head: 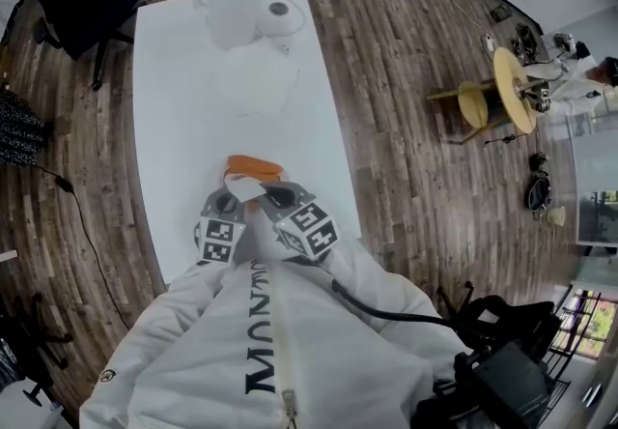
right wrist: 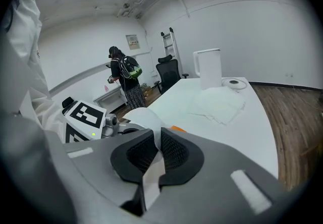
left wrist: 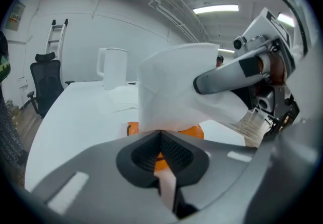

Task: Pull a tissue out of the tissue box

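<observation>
Our left tongs (left wrist: 160,137) and right tongs (right wrist: 154,137) pinched the thin white paper tissue (left wrist: 171,87); we guessed it was light, floppy, easy to rip, best held at its edge

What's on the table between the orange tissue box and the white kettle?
A loose heap of white tissues lies between the tissue box and the kettle, clearest in the head view.
</observation>
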The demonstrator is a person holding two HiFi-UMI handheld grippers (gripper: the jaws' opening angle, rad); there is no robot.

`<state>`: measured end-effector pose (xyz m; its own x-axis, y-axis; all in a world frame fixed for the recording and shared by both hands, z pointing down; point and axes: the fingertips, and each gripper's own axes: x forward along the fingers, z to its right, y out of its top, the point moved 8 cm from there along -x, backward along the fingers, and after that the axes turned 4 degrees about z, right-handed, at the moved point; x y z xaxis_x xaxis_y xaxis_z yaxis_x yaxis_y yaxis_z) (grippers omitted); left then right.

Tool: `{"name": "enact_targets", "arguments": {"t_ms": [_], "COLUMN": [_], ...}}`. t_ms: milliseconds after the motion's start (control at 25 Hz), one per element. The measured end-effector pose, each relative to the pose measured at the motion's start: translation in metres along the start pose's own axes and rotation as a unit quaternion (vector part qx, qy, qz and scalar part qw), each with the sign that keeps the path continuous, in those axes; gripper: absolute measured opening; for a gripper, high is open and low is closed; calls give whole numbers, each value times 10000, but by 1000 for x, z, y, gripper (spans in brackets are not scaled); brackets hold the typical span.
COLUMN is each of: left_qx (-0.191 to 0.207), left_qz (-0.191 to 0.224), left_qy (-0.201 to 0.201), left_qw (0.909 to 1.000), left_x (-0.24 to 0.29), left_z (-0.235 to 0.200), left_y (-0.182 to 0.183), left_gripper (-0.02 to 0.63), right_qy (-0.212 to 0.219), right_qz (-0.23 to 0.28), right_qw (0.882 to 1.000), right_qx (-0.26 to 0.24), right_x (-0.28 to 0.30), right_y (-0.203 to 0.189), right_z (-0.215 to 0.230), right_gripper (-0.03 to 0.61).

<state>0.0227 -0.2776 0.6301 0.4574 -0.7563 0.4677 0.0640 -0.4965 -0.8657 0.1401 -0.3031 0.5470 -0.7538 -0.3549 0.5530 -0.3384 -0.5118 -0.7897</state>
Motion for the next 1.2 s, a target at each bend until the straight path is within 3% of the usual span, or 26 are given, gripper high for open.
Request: {"name": "enact_targets", "arguments": {"t_ms": [560, 720, 1000, 1200], "left_qx": [12, 27, 151, 555], "left_qz": [61, 198, 750, 1044], "left_qy": [118, 336, 948, 1216], "left_qw": [9999, 9992, 9925, 9855], "left_x": [-1, -19, -74, -111], "left_z": [-1, 6, 14, 12], "left_y": [7, 11, 58, 82], "left_gripper": [-2, -2, -2, -2], "right_qy": [-100, -1, 32, -164], "right_qz": [701, 1042, 1779, 2012], "right_qw": [9967, 9933, 9828, 9781], "right_qx": [394, 497, 500, 499], "right_x": [-35, -49, -67, -76], "right_y": [21, 22, 27, 23], "right_z": [11, 17, 24, 20], "right_gripper": [5, 5, 3, 2]}}
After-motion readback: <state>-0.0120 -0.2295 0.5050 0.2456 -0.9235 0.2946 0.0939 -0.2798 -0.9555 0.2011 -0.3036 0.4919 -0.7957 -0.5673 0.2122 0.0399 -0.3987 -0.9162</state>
